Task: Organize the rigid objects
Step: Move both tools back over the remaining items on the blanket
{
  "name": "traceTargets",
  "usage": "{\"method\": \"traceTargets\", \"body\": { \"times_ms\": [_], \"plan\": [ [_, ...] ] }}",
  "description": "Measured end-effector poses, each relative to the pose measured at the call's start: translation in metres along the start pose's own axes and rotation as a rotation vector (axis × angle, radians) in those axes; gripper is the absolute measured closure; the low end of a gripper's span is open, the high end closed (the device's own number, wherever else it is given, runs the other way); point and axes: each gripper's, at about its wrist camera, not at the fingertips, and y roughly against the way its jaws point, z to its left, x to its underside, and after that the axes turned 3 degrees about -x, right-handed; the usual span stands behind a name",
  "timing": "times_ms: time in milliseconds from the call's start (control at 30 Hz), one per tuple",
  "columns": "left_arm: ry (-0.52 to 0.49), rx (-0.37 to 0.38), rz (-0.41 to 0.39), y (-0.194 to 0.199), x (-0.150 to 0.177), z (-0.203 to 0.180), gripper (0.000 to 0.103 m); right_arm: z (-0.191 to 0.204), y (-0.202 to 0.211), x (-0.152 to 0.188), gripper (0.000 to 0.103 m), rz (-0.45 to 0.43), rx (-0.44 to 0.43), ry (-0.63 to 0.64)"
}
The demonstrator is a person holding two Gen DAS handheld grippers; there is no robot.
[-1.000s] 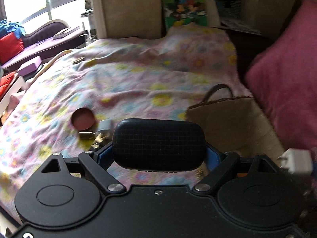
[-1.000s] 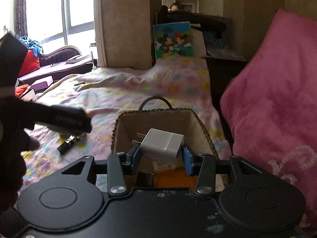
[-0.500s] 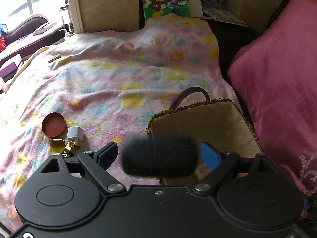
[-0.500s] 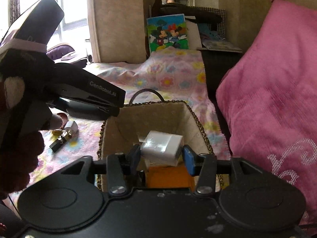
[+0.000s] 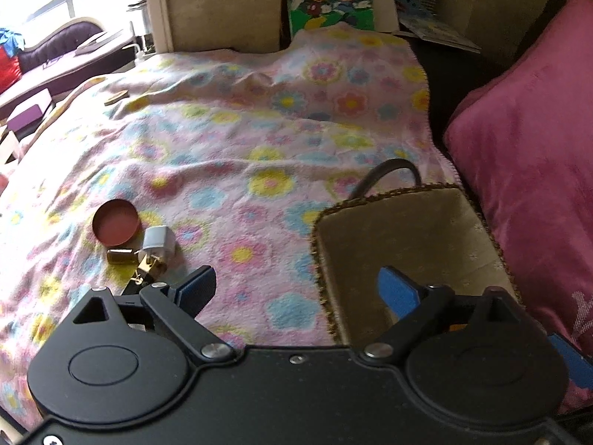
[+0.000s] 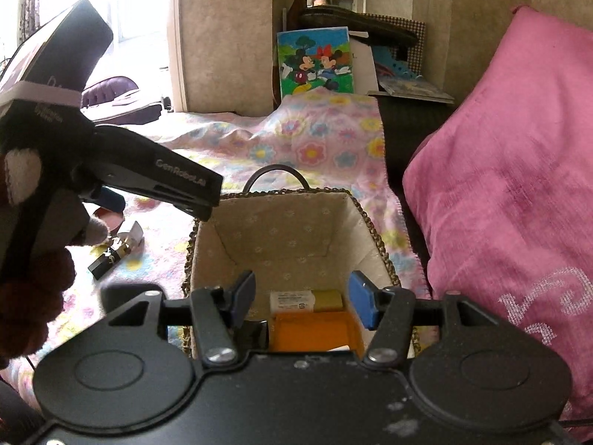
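Note:
A woven basket [image 6: 374, 233] with a fabric lining and a dark handle stands on the flowered blanket; it also shows in the left wrist view [image 5: 478, 218]. My right gripper [image 6: 302, 298] is open and empty above the basket's near side. Inside lie an orange box [image 6: 315, 333], a white labelled box [image 6: 292, 301] and a yellow-green item [image 6: 328, 299]. My left gripper [image 5: 296, 289] is open and empty over the basket's left rim. On the blanket to the left lie a round red lid [image 5: 116, 221], a white charger plug [image 5: 159, 243], a small gold item [image 5: 119, 255] and a black-and-gold tube [image 6: 107, 259].
A large pink cushion [image 6: 511, 185] fills the right side beside the basket. A cartoon picture [image 6: 317, 61] leans at the far end of the blanket [image 5: 237, 141]. A purple sofa and window are at the far left. The left gripper's body [image 6: 111, 170] crosses the right view.
My right gripper opened and let go of the white plug block, which is out of sight now. My left gripper opened and released the black case, also gone from view.

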Motion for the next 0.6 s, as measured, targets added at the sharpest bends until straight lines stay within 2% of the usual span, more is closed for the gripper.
{"method": "traceTargets", "body": {
  "times_ms": [167, 333, 600],
  "plan": [
    [0.019, -0.013, 0.005, -0.003, 0.005, 0.013, 0.012, 0.003, 0.001, 0.001, 0.048, -0.004, -0.006, 0.010],
    [0.060, -0.036, 0.052, -0.017, 0.017, 0.033, 0.012, 0.009, 0.002, 0.002, 0.048, -0.009, -0.023, 0.027],
    [0.093, -0.043, 0.076, -0.027, 0.023, 0.050, 0.012, 0.026, 0.000, 0.001, 0.048, -0.002, -0.062, 0.052]
  ]
}}
